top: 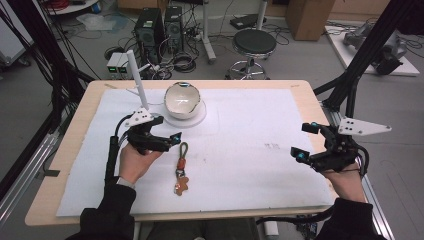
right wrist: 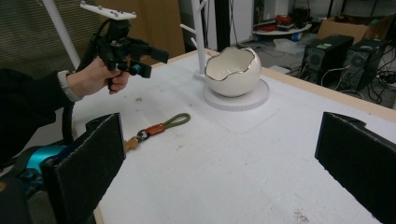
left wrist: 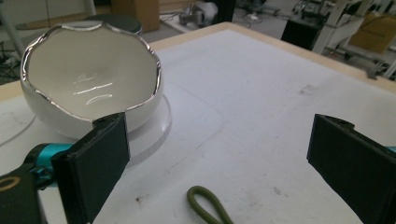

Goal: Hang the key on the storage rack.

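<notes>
A keychain (top: 181, 167) with an olive cord loop, an orange band and a gingerbread-shaped charm lies on the white mat in front of the person. Its cord loop (left wrist: 208, 206) shows low between the left jaws, and the keychain (right wrist: 156, 128) lies to the left in the right gripper view. A white eggshell-shaped bowl (top: 182, 100) with a silver rim stands on a round white base; the bowl (left wrist: 88, 79) is close ahead of the left gripper. My left gripper (top: 169, 131) is open, just left of the keychain. My right gripper (top: 305, 141) is open and empty near the table's right edge.
A white branched stand (top: 136, 75) rises at the back left, beside the bowl. The white mat (top: 250, 130) covers most of the wooden table (top: 305, 90). A stool, computer towers and cables stand on the floor beyond the far edge.
</notes>
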A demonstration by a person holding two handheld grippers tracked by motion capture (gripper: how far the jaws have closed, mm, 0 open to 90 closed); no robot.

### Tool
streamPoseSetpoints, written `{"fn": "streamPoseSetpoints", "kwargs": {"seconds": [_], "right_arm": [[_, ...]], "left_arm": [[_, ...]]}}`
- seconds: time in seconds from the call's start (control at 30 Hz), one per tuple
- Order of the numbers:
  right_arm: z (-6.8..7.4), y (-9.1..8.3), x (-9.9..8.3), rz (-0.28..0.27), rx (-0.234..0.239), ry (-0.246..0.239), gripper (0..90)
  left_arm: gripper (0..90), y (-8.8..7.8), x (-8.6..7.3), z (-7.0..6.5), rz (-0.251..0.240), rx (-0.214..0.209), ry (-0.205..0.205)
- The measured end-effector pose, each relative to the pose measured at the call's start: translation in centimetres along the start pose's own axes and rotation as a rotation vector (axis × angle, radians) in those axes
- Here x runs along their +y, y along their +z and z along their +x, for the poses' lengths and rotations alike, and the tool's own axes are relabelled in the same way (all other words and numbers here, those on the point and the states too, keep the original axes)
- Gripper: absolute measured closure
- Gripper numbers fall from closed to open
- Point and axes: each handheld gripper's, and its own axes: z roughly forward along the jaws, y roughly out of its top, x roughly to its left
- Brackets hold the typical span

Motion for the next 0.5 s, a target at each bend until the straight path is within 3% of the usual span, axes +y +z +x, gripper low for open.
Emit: {"fn": "streamPoseSetpoints", "kwargs": {"seconds": [0.13, 0.3, 0.5], "right_arm": [[0.1, 0.5, 0.0, 0.014, 0.007, -0.004, 0.8], [0.2, 0.8, 0.0, 0.020, 0.005, 0.014, 0.8], [0.2, 1.0, -0.1, 0.019, 0.009, 0.023, 0.8]], "left_arm": [[6.3, 0.8, -0.5, 1.0, 0.039, 0.031, -0.048], [6.1, 1.3, -0.8, 1.4, 0.041, 0.048, -0.044], [6.1, 3.2, -1.7, 1.7, 0.108, 0.072, -0.044]]}}
